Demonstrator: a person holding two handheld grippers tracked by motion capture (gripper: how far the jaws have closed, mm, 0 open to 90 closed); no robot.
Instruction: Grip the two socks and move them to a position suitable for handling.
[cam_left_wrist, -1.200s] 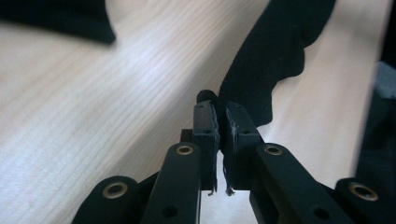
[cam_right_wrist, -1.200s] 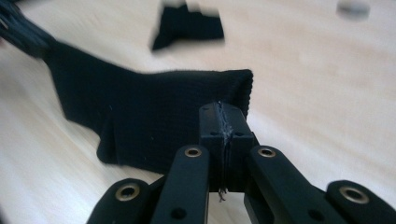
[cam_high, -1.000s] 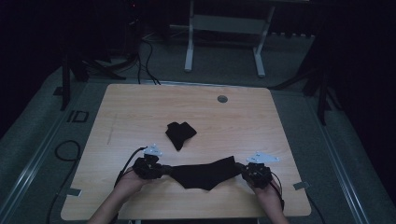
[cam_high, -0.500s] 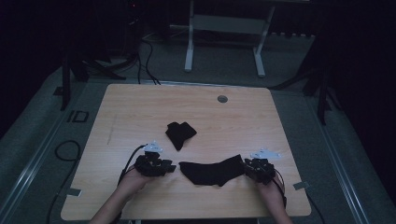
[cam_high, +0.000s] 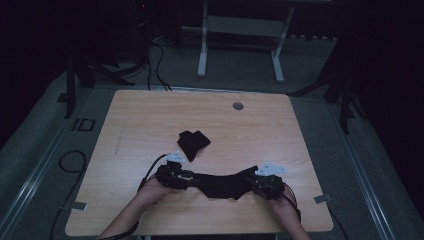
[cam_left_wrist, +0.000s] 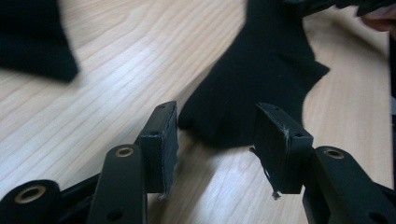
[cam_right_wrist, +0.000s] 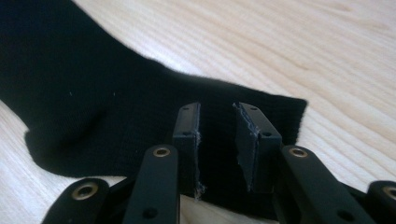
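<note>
The flat black knitted sock (cam_high: 224, 184) lay stretched along the wooden table's (cam_high: 150, 120) near edge because both grippers, left (cam_left_wrist: 215, 140) and right (cam_right_wrist: 216, 140), had just been moving their jaws, which now stood parted, pressing nothing.

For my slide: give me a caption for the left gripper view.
Open left tool poised at the toe of a flat black fabric sock on the light wooden table.

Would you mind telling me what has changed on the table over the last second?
Both claws let go of the flat black sock, and their jaws have just been moving. The left claw stands open with the sock's toe end between its jaws, unpressed; the right claw stands open over the cuff. The sock shifted slightly. The folded black sock and the table stayed put.
</note>
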